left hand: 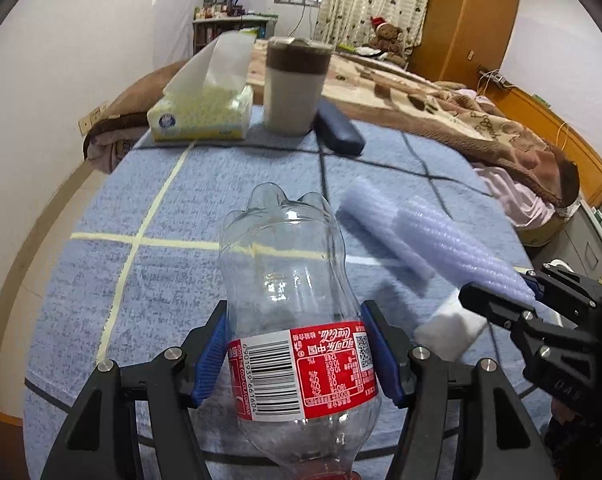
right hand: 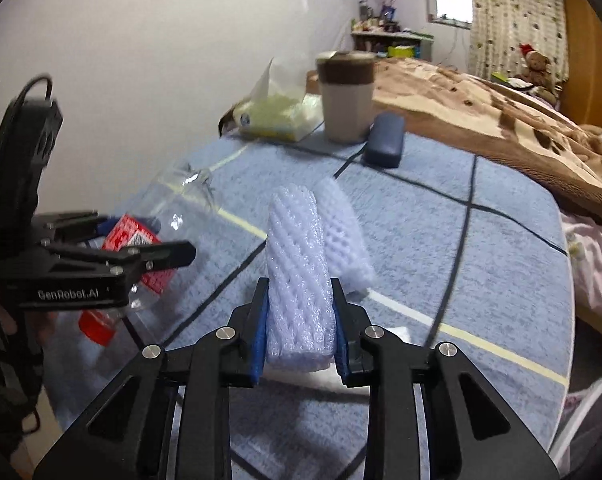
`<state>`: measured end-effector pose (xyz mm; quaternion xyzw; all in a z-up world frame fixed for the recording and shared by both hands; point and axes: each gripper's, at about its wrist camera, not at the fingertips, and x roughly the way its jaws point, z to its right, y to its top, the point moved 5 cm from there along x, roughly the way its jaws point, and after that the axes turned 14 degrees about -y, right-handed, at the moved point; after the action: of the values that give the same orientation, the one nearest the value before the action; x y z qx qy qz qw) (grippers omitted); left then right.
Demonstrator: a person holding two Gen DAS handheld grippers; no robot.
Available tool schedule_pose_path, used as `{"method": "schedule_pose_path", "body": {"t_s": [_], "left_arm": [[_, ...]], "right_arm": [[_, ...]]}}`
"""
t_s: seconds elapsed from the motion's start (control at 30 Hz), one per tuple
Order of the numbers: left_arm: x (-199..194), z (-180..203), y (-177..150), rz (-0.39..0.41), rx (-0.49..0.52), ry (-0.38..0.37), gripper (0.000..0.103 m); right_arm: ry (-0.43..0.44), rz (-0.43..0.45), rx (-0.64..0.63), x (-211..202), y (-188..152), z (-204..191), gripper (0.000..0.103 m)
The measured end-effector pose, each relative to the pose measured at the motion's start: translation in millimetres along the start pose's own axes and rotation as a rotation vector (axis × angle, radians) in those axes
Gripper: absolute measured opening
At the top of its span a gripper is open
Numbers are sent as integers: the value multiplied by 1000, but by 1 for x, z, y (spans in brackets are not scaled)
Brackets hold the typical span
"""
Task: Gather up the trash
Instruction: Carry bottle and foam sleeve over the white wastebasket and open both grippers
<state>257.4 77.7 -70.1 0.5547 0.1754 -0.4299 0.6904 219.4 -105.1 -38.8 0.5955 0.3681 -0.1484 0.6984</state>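
Observation:
My left gripper [left hand: 299, 354] is shut on an empty clear Coca-Cola bottle [left hand: 289, 280] with a red label, held above the blue checked tablecloth [left hand: 149, 280]. The bottle also shows in the right wrist view [right hand: 157, 224], with the left gripper [right hand: 113, 256] around it. My right gripper [right hand: 301, 320] is shut on a white foam net sleeve [right hand: 297, 272]; it shows in the left wrist view [left hand: 453, 248] at the right gripper [left hand: 513, 304]. A second foam sleeve [right hand: 345, 232] lies on the cloth behind it, seen also in the left wrist view [left hand: 377, 224]. A white crumpled tissue [left hand: 449, 328] lies below.
At the table's far edge stand a tissue box [left hand: 205, 112], a brown-and-grey lidded cup [left hand: 295, 88] and a dark blue glasses case [left hand: 337, 128]. A bed with a brown blanket [left hand: 461, 108] lies beyond. A white wall [left hand: 61, 60] is to the left.

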Motion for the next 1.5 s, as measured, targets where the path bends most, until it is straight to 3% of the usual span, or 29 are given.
{"method": "schedule_pose_path", "body": {"t_s": [0.27,0.6,1.13,1.5], "left_arm": [[-21,50,4,49,76,-56,64],[-36,141,1,90,214,-140,64],[-9,271,-13,49,360,-303,64],[32,358,-28,-30,445,-426,64]], "right_arm": [[-71,75,111,-42,-3,34,28],[-192,135,225,-86,-25,81,28],[-410,165,394,-135,-70,168,28],[-561,98,507,-145,-112,216,28]]}}
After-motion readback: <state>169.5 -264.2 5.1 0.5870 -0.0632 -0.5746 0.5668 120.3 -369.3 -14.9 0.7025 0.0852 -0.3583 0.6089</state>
